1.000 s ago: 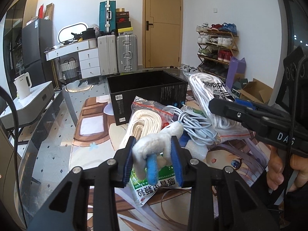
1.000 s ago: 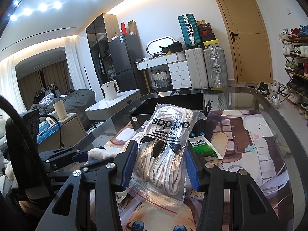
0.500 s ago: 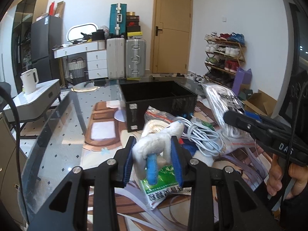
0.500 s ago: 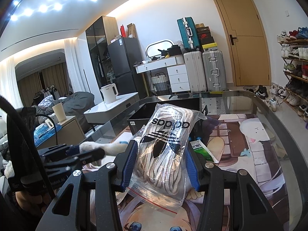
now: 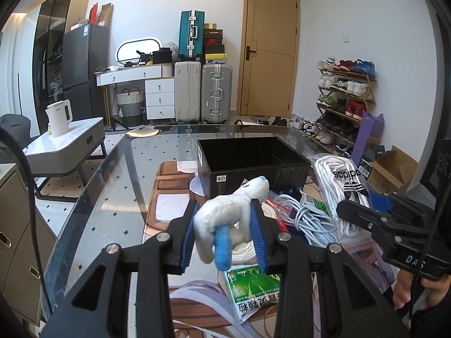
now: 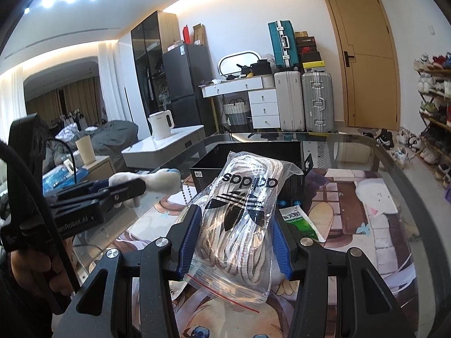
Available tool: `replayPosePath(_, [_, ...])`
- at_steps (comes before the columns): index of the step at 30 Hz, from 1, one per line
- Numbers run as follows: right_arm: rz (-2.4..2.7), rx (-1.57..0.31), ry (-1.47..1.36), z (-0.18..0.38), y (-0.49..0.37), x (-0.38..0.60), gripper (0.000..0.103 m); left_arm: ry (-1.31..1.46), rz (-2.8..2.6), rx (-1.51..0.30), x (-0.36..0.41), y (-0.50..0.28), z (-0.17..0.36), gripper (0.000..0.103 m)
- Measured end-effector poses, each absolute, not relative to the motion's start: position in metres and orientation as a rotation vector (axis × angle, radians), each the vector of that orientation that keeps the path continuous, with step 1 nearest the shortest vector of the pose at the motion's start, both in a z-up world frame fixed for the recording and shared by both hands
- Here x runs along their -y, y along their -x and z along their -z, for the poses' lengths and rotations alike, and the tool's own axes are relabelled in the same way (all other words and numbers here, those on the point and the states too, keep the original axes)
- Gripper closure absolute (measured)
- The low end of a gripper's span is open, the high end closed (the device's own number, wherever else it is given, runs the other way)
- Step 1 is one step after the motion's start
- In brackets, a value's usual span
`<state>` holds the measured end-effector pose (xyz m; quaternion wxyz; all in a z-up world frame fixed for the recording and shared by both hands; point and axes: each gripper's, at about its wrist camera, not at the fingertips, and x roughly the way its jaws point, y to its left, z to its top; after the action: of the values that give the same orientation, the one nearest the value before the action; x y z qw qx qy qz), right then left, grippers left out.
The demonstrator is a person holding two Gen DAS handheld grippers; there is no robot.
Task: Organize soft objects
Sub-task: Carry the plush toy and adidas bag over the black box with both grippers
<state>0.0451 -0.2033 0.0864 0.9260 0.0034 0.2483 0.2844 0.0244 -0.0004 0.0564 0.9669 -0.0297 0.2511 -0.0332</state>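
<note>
My left hand-held gripper (image 5: 225,232) is pinching a small white plush toy (image 5: 229,211) between its blue pads; the toy's head pokes up past the fingertips and a blue limb hangs down between the fingers, all of it lifted clear of the surface (image 5: 112,191); from the right wrist view I see the same toy (image 6: 157,181) sticking out sideways from that gripper, off to the left and above the glass. My right hand-held gripper (image 6: 235,233) is clamped on a clear zip bag of white rope (image 6: 239,219) with a black adidas logo, the bag bulging between the blue pads and its sealed end drooping toward me; in the left wrist view that bag (image 5: 342,186) shows on the right, held up beside the other clutter.

An open black box (image 5: 251,160) sits on the surface ahead of both grippers, past the pile; in the right wrist view the box (image 6: 253,157) lies directly behind the held bag. On the surface below my left gripper I see a coil of white cable (image 5: 304,219), another bag of cream rope (image 5: 248,249), and a green printed packet (image 5: 252,287); the packet lies nearest me, partly under the gripper's right finger; an anime-print mat (image 6: 352,205) covers the glass under all of it.
</note>
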Motion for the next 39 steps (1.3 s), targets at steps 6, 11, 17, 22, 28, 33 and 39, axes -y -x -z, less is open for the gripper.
replayPosePath(6, [-0.565,-0.513,0.024,-0.097,-0.052,0.203,0.055,0.064,0.053,-0.503,-0.004,-0.031,-0.061,0.069])
replayPosePath(11, [-0.562,-0.509,0.039,-0.107,-0.059,0.203,0.055,0.063,0.053,-0.497,-0.005,-0.036,-0.065,0.069])
replayPosePath(17, [-0.551,-0.551,0.034,-0.111,-0.077,0.204,0.055,0.075,0.053,-0.489,-0.008,-0.048,-0.069,0.069])
replayPosePath(22, [-0.548,-0.561,0.035,-0.118,-0.088,0.204,0.055,0.088,0.052,-0.475,-0.012,-0.058,-0.077,0.069])
replayPosePath(28, [-0.554,-0.562,0.062,-0.125,-0.097,0.199,0.055,0.088,0.046,-0.445,-0.013,-0.070,-0.090,0.069])
replayPosePath(33, [-0.559,-0.561,0.066,-0.132,-0.103,0.196,0.055,0.087,0.042,-0.431,-0.014,-0.077,-0.096,0.069])
replayPosePath(39, [-0.557,-0.571,0.063,-0.135,-0.116,0.197,0.055,0.094,0.037,-0.431,-0.017,-0.088,-0.095,0.069])
